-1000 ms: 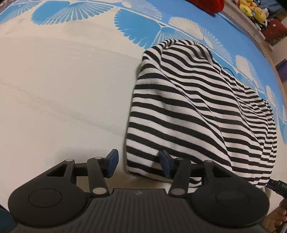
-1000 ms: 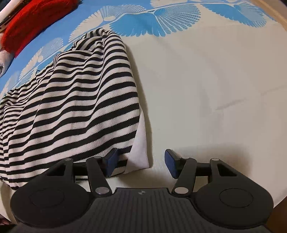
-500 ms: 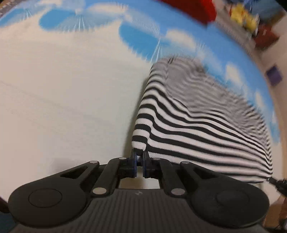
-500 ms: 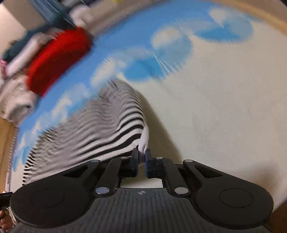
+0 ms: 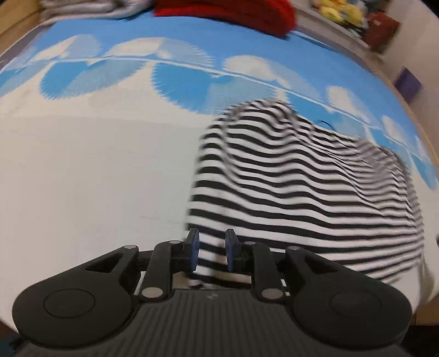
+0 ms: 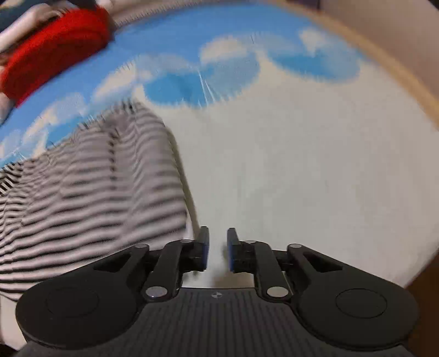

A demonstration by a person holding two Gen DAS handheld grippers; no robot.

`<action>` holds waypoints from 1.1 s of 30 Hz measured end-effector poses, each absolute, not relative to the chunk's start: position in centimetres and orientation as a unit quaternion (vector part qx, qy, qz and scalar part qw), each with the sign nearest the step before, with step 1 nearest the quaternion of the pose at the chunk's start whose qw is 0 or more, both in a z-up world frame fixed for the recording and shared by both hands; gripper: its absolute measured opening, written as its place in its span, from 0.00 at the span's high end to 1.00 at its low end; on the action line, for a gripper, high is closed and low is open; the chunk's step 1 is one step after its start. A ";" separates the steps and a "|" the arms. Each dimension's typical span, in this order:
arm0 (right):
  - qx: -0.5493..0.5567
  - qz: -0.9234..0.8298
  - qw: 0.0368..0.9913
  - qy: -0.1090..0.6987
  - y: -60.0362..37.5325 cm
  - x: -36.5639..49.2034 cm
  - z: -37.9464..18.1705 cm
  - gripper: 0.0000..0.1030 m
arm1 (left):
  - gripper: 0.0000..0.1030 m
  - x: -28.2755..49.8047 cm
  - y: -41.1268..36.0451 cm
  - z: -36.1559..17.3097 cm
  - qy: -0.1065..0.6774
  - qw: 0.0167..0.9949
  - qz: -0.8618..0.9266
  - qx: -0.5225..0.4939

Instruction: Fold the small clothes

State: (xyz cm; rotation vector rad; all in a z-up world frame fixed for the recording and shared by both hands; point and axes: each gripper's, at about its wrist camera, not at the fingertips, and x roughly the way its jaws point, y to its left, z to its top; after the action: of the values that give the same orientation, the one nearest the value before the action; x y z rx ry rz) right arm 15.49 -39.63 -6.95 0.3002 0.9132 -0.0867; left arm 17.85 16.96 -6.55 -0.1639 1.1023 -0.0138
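Lifting the near edge of a striped top, one corner to each gripper

Left wrist view: Reaching down at the near edge of the bed cover (image 5: 82, 170), the left gripper (image 5: 211, 254) has the near-left corner of the striped top (image 5: 301, 186) between its blue pads. Cloth fills the narrow gap and hangs below it, so the corner looks pinched, though the jaws are easing apart a little. The corner seems taken so that the hem can be carried over toward the far edge for a fold, judging by how the cloth humps up behind the grip. The rest of the top lies on the pale part of the cover, running toward its right edge. Farther back the cover turns blue with white fan shapes. A red garment (image 5: 225, 11) and some grey cloth lie along its far edge, and yellow soft toys (image 5: 337, 12) sit on a shelf beyond the far-right corner.

Right wrist view: The right gripper (image 6: 218, 248) is at the top's near-right corner, jaws narrow and opening slightly. The hem meets the left pad, but blur hides whether any cloth is caught between the pads; I cannot tell. The striped top spreads away to the left, and bare pale cover lies to the right, up to a wooden bed edge (image 6: 397, 71). The red garment shows at the far-left corner.
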 end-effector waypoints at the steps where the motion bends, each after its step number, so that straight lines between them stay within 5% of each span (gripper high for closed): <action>1: 0.147 -0.020 0.890 0.430 -39.2 15.6 -6.7 0.83 | 0.80 18.1 16.4 -6.9 0.528 0.846 -0.015 -0.067; 4: 0.142 0.044 0.885 0.442 -37.4 16.3 -7.5 0.80 | 0.80 18.0 15.2 -8.8 0.568 0.823 -0.025 -0.014; 10: 0.014 0.037 0.817 0.575 -34.5 17.5 -12.8 0.45 | 0.72 18.3 16.0 -11.0 0.616 0.787 0.034 0.004; 21: 0.054 0.058 0.905 0.419 -34.4 17.6 -6.8 0.47 | 0.71 21.3 13.9 -5.3 0.426 0.904 0.036 0.003; 26: -0.022 0.071 0.842 0.534 -32.6 19.8 -10.9 0.46 | 0.70 25.1 11.5 -6.3 0.400 0.916 0.007 0.033; 27: -0.046 0.070 0.833 0.546 -32.3 19.8 -11.6 0.36 | 0.69 25.8 11.3 -6.8 0.395 0.918 0.008 0.032; 33: -0.055 0.073 0.838 0.537 -32.0 20.4 -11.1 0.36 | 0.64 30.1 11.9 -9.6 0.402 0.915 0.024 0.032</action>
State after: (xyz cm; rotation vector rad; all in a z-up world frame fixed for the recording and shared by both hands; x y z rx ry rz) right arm 20.43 -32.02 -11.08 -0.1167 1.1367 0.1540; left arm 30.13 11.87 -9.63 0.0651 0.8266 0.0484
